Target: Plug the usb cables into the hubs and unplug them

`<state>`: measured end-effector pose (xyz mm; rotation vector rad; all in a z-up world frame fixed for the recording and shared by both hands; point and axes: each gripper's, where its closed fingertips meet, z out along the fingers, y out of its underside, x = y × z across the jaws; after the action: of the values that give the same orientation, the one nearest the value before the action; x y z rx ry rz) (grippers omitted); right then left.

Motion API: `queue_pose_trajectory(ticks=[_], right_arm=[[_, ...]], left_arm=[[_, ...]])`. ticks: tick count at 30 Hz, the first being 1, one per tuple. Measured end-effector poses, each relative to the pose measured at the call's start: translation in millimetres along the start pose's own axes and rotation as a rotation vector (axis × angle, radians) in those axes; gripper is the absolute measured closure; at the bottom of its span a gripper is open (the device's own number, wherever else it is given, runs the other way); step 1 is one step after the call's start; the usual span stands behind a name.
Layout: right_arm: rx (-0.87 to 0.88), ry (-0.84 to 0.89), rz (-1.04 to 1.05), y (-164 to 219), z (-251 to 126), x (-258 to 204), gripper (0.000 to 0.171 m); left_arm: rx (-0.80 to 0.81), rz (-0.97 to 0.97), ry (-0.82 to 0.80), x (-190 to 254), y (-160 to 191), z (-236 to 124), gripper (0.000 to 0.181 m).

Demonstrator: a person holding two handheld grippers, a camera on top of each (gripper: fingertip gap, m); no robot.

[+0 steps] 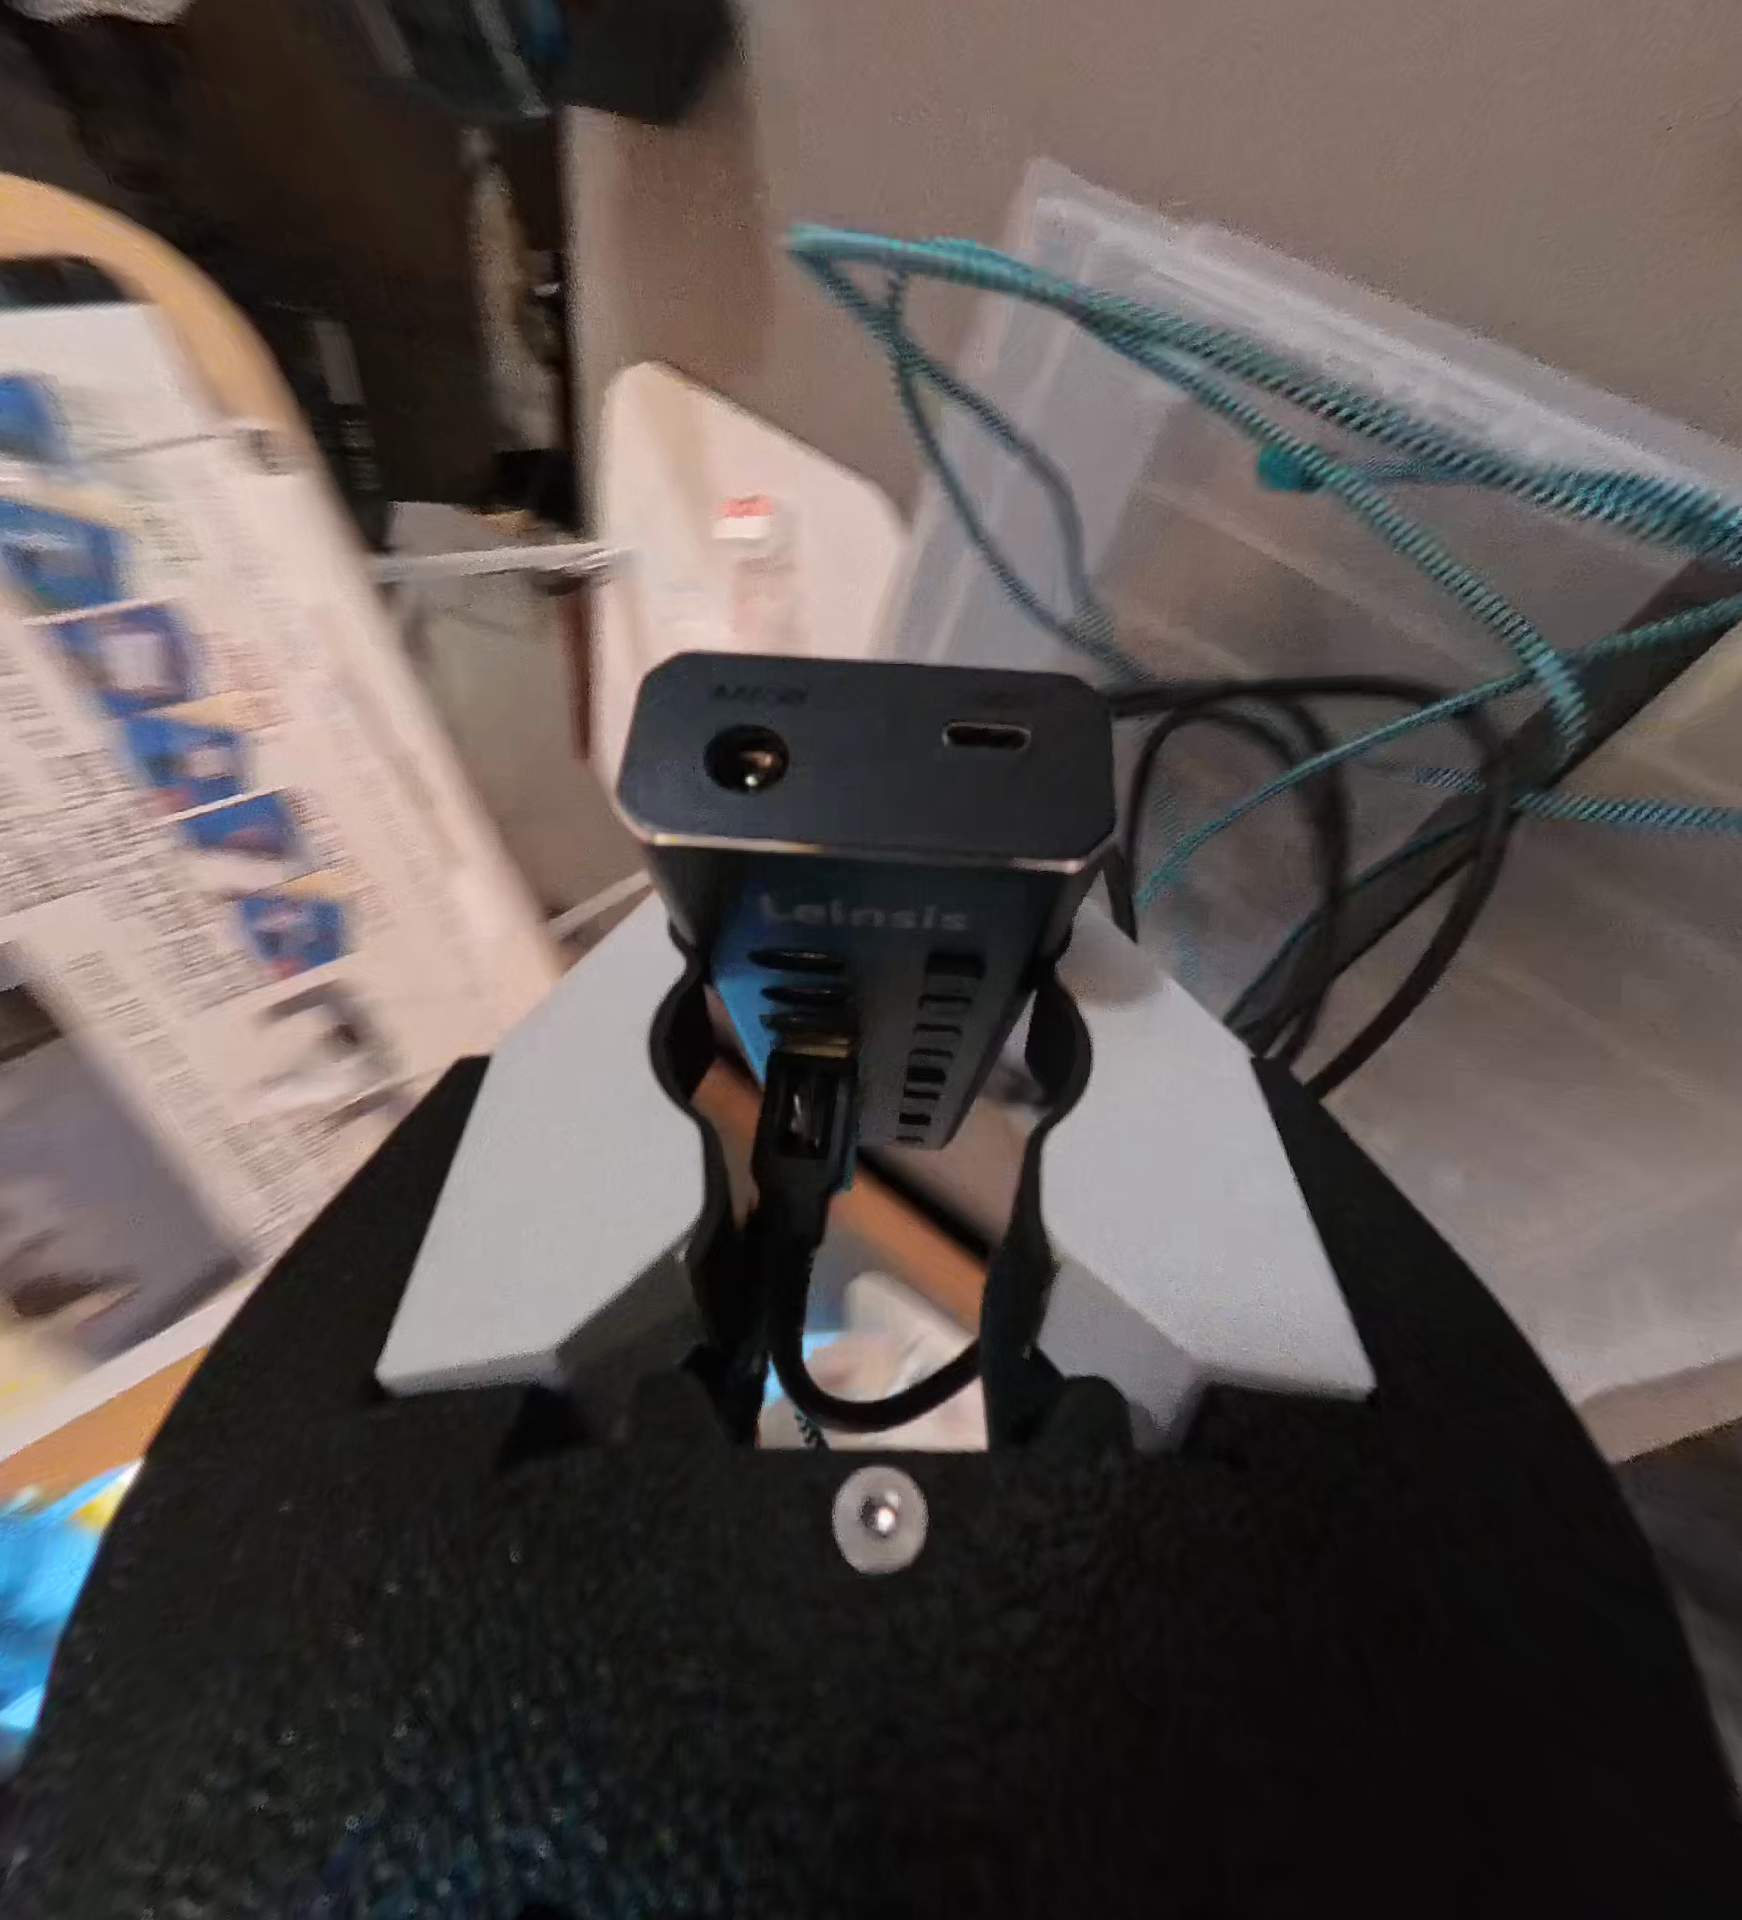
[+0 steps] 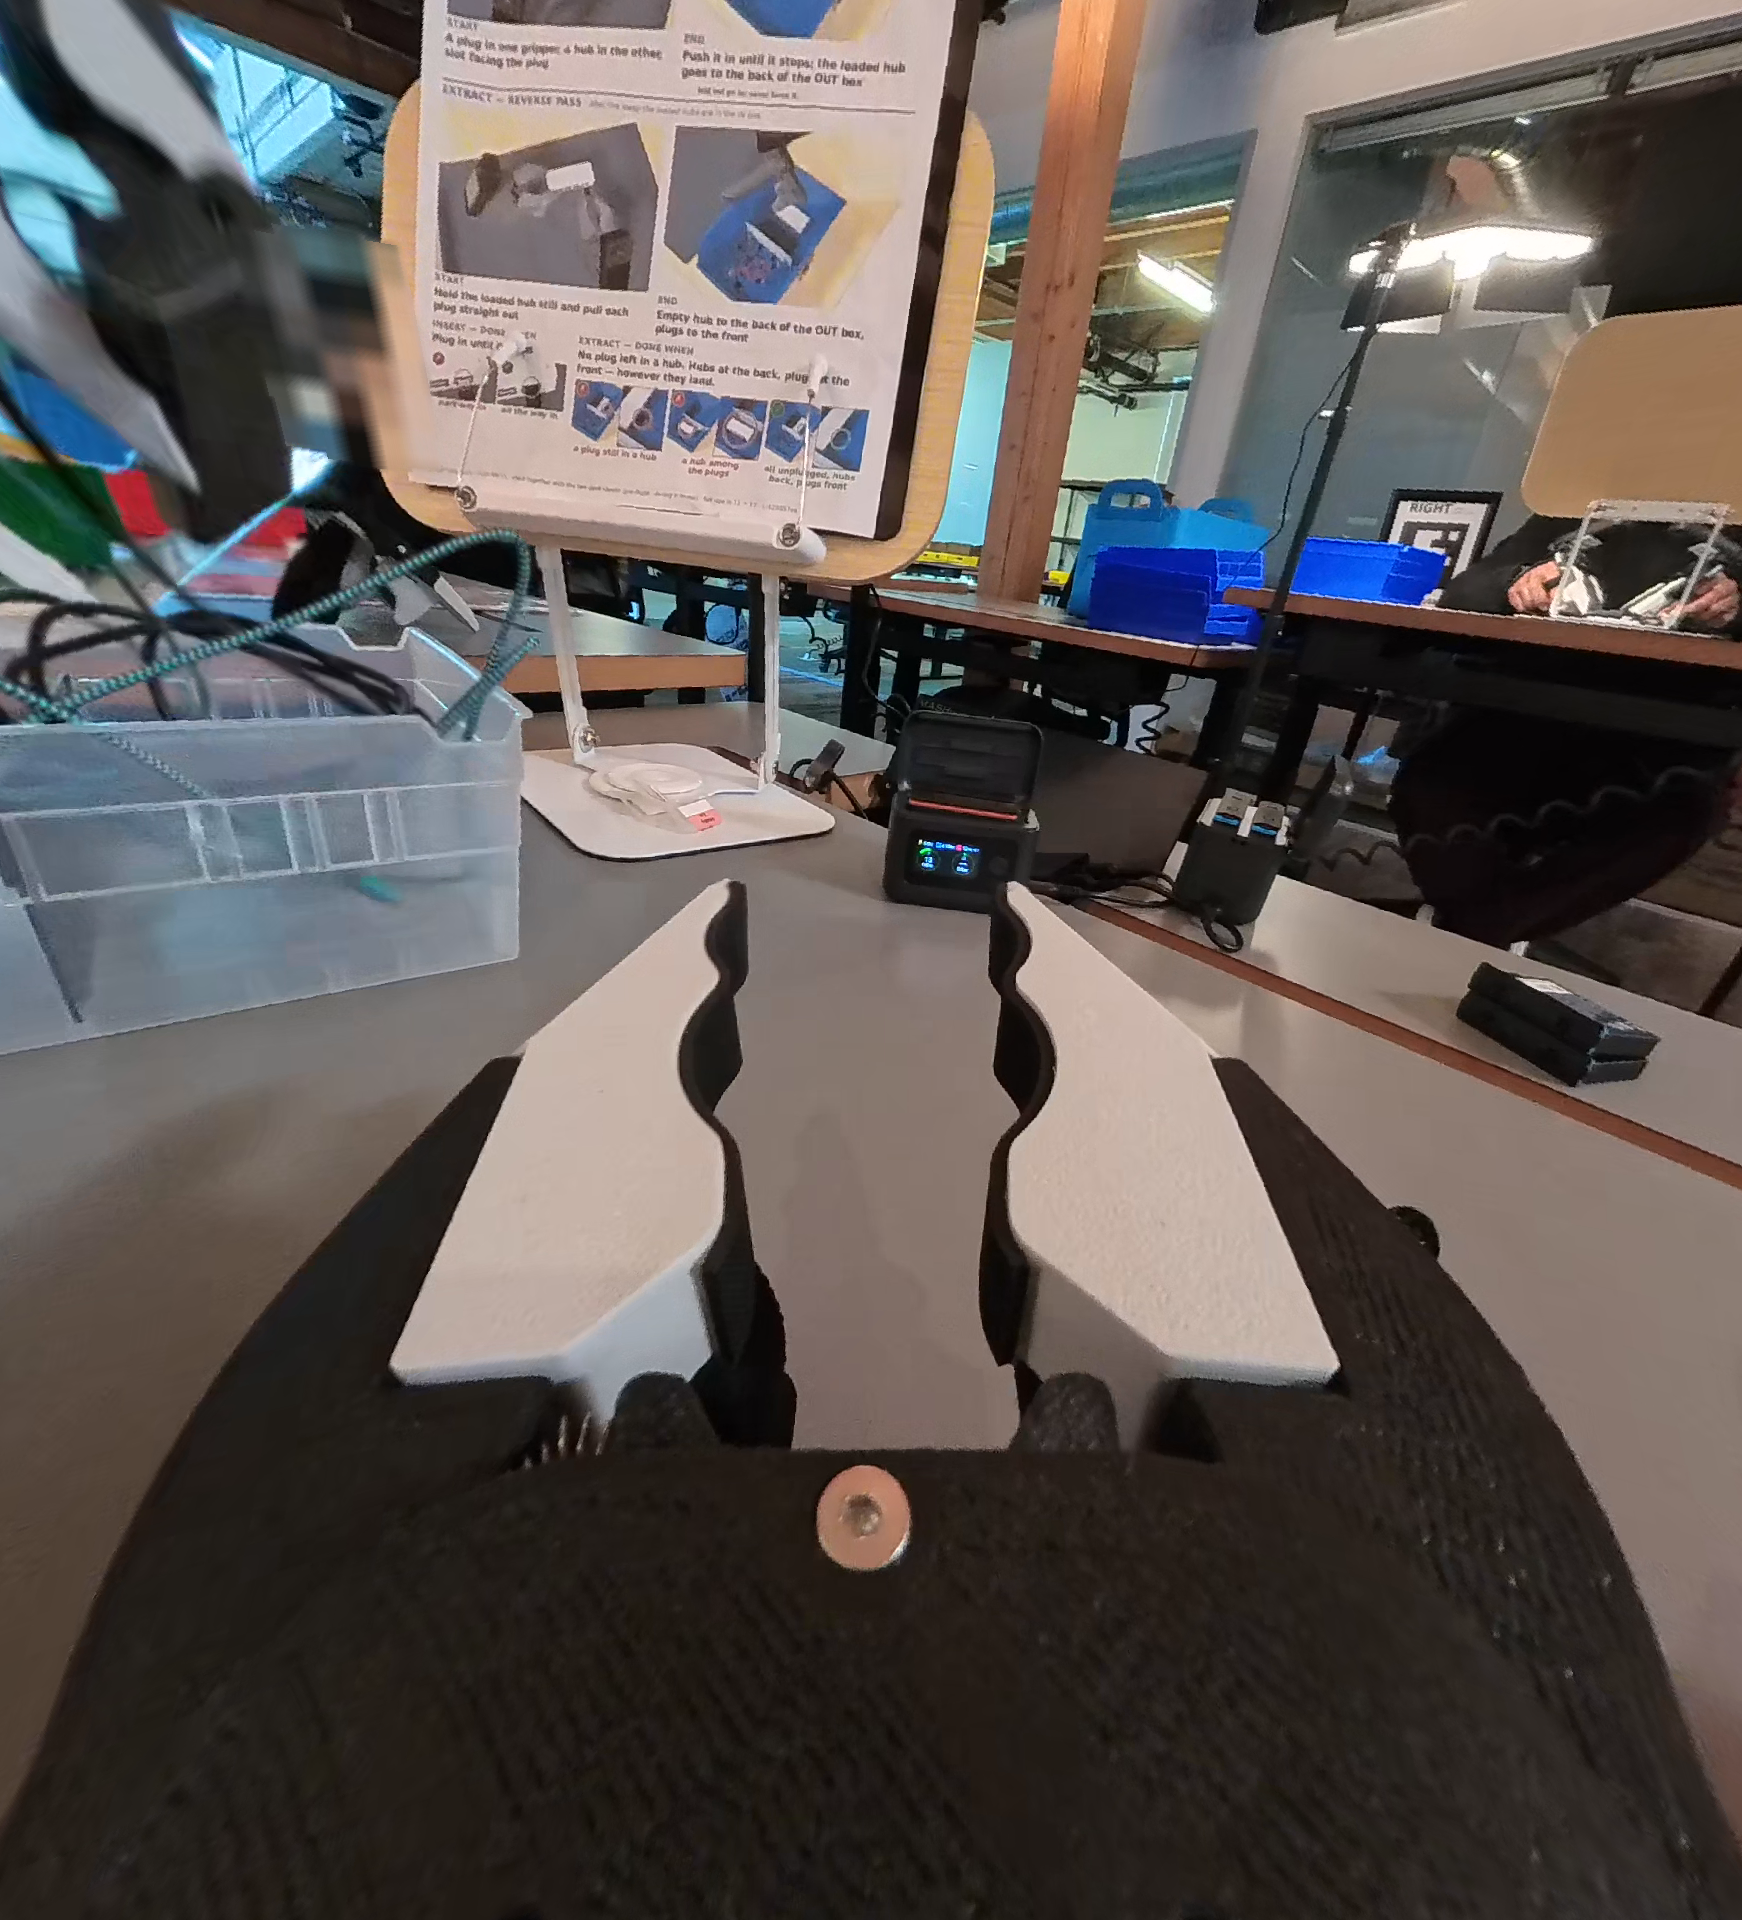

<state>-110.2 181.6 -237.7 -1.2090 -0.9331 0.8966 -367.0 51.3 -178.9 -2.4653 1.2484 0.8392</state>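
My left gripper (image 1: pixel 872 997) is shut on a dark USB hub (image 1: pixel 867 831), held up in the air, its end face with a round socket and a small oval port turned to the camera. A black USB plug (image 1: pixel 805 1117) with its black cable sits in one of the hub's ports. Teal braided cables (image 1: pixel 1366 457) and black cables (image 1: pixel 1366 935) hang beyond it. My right gripper (image 2: pixel 867 914) is open and empty, low over the grey table (image 2: pixel 223 1195). The left gripper with the hub (image 2: pixel 150 312) shows blurred at the upper left of the right wrist view.
A clear plastic bin (image 2: pixel 223 862) holding teal and black cables (image 2: pixel 171 655) stands at the left. A white stand (image 2: pixel 680 800) carries an instruction sheet (image 2: pixel 669 260). A small charger case (image 2: pixel 960 821), a battery holder (image 2: pixel 1236 852) and flat black packs (image 2: pixel 1558 1023) lie at the right. A person sits at the far right table. The tips of one gripper are about 30 cm away from the tips of the other.
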Motion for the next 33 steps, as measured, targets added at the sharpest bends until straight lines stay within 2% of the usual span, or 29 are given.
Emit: queue_pose_trajectory(ticks=[4, 9, 13, 17, 20, 23, 26, 28, 30, 33], right_arm=[[-0.002, 0.012, 0.0, 0.2, -1.3, 2.0, 0.127], [0.004, 0.034, -0.008, -1.7, -4.5, 5.1, 0.128], [0.018, 0.061, -0.011, -5.3, -9.2, 9.8, 0.128], [0.031, 0.088, -0.019, -9.1, -14.0, 14.2, 0.128], [0.05, 0.119, -0.052, -14.5, -19.0, 19.0, 0.128], [0.069, 0.176, -0.07, -20.3, -26.2, 29.8, 0.128], [0.1, 0.248, -0.089, -29.6, -37.9, 44.7, 0.128], [0.118, 0.305, -0.091, -34.6, -47.2, 55.9, 0.128], [0.139, 0.348, -0.084, -38.9, -56.1, 63.6, 0.128], [0.137, 0.37, -0.078, -38.2, -61.3, 67.8, 0.128]], left_arm=[[-0.129, 0.124, -0.221, -66.3, 2.2, -76.7, 0.123], [-0.194, 0.189, -0.41, -144.5, -31.9, -184.7, 0.123], [-0.236, 0.235, -0.571, -199.4, -75.1, -274.9, 0.123], [-0.238, 0.263, -0.707, -236.5, -129.2, -357.8, 0.123], [-0.196, 0.259, -0.784, -254.3, -173.4, -410.5, 0.123], [-0.126, 0.231, -0.813, -262.6, -214.9, -447.2, 0.123], [-0.04, 0.216, -0.805, -261.8, -253.0, -458.5, 0.123], [0.008, 0.201, -0.738, -254.1, -271.8, -441.1, 0.123], [0.029, 0.216, -0.652, -238.9, -284.9, -404.7, 0.122], [0.04, 0.268, -0.528, -207.6, -292.1, -327.8, 0.123]])
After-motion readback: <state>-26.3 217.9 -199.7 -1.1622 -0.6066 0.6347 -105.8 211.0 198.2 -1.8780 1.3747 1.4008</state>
